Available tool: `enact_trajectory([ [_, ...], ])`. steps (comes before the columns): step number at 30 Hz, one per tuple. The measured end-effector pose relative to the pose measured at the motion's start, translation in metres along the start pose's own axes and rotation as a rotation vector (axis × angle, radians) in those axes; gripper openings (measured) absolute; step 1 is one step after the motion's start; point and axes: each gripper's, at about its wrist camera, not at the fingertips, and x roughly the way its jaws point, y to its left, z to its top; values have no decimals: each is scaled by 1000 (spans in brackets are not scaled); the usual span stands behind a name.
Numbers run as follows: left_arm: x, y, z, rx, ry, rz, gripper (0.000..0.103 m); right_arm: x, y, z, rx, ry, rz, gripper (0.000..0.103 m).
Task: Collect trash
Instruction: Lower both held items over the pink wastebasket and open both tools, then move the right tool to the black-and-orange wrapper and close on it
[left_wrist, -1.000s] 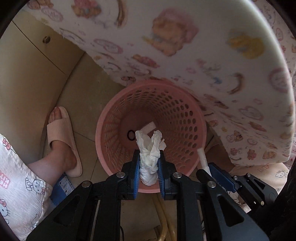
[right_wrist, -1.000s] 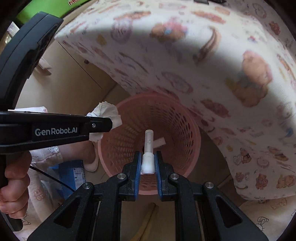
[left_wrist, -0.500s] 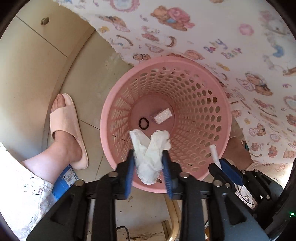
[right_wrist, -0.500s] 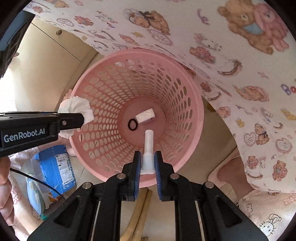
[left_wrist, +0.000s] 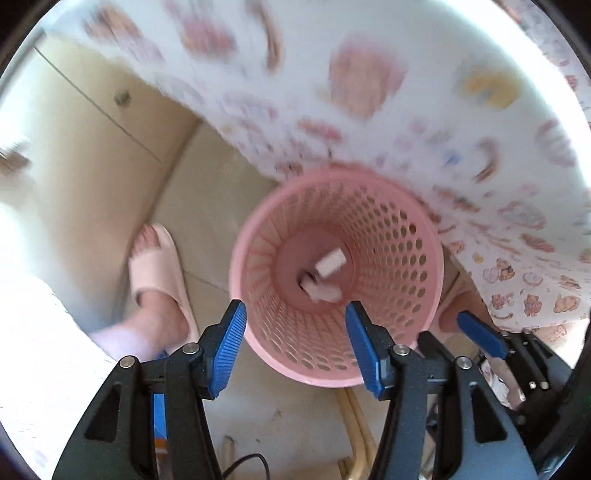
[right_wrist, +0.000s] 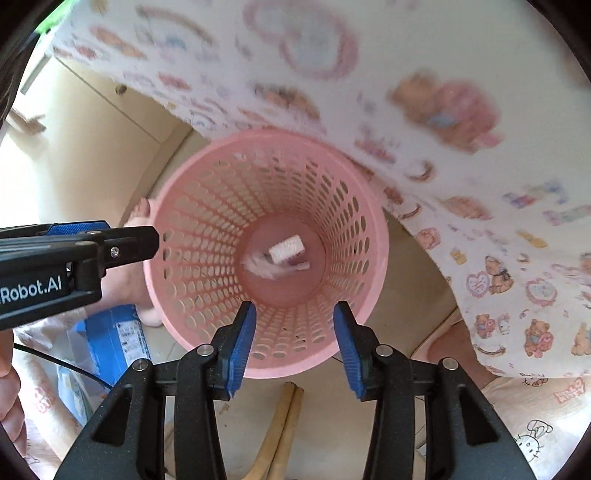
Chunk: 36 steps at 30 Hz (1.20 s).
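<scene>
A pink perforated trash basket (left_wrist: 399, 332) (right_wrist: 354, 295) stands on the floor below both grippers. On its bottom lie a white block (left_wrist: 330, 263) (right_wrist: 286, 248) and blurred white trash, the crumpled tissue (left_wrist: 321, 291) (right_wrist: 264, 266). My left gripper (left_wrist: 295, 354) is open and empty above the basket's near rim; it also shows from the side in the right wrist view (right_wrist: 122, 245). My right gripper (right_wrist: 293, 350) is open and empty over the near rim; one of its fingers (left_wrist: 480, 338) shows in the left wrist view.
A printed cloth (left_wrist: 406, 92) (right_wrist: 369, 74) overhangs the basket's far side. A foot in a pink slipper (left_wrist: 157, 266) stands left of the basket. A blue packet (right_wrist: 114, 336) lies on the floor at left. Pale sticks (right_wrist: 280, 428) lie under the basket's near side.
Both grippers opened. The tissue left my left gripper and the white tube left my right gripper; white trash now lies blurred on the basket's bottom. Both views tilted up a little.
</scene>
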Motion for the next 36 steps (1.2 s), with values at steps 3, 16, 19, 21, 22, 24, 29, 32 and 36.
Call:
enact_trajectory([
  [3, -31, 0, -1, 13, -110, 24, 55, -27, 0, 0, 4, -84, 4, 46],
  [16, -152, 3, 14, 28, -512, 24, 71, -154, -15, -5, 46, -526, -11, 51],
  [19, -174, 0, 37, 47, -526, 43, 73, -184, -24, 6, 47, -605, -17, 55],
  [21, -189, -2, 54, 53, -541, 48, 74, -203, -30, 22, 42, -635, -20, 55],
  [22, -195, -3, 62, 56, -550, 51, 75, -212, -34, 30, 43, -648, -21, 55],
  [24, -207, -7, 79, 55, -566, 50, 77, -227, -42, 49, 47, -670, -18, 56],
  [29, -213, -9, 112, 54, -608, 61, 81, -249, -53, 85, 41, -724, -35, 60],
  [32, -202, -6, 123, 53, -610, 69, 82, -243, -54, 100, 33, -747, -46, 60],
  [36, -176, 2, 133, 31, -553, 64, 82, -217, -53, 114, 29, -725, -39, 61],
])
